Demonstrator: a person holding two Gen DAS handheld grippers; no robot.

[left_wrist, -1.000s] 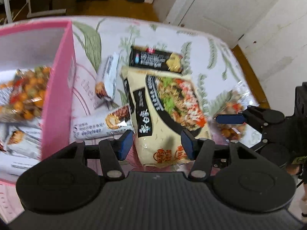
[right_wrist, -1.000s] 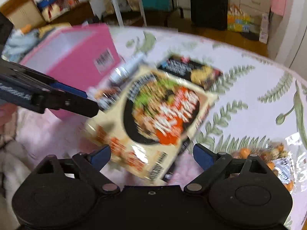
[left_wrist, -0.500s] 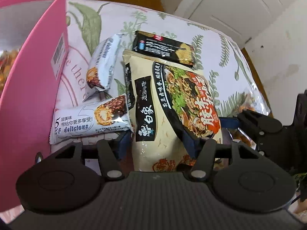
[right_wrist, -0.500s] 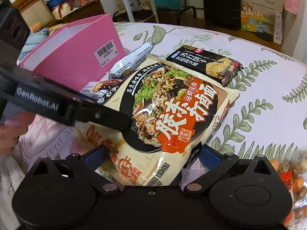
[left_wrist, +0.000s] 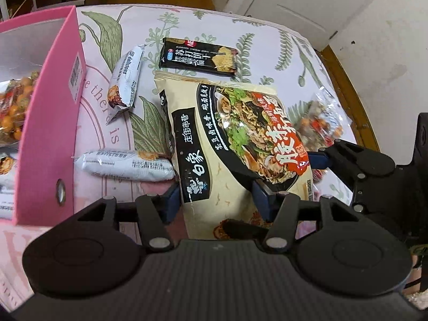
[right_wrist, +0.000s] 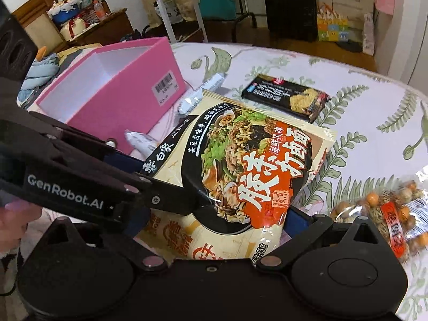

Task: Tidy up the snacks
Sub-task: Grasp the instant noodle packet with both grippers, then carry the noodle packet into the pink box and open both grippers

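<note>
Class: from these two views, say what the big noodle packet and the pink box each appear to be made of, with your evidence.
Noodle packet: apparently thin glossy plastic film; it shows glare, wrinkles and a crimped top edge. Pink box: probably matte card or paperboard; flat stiff walls, crisp corners, a stuck-on barcode label, though foam board cannot be ruled out.
</note>
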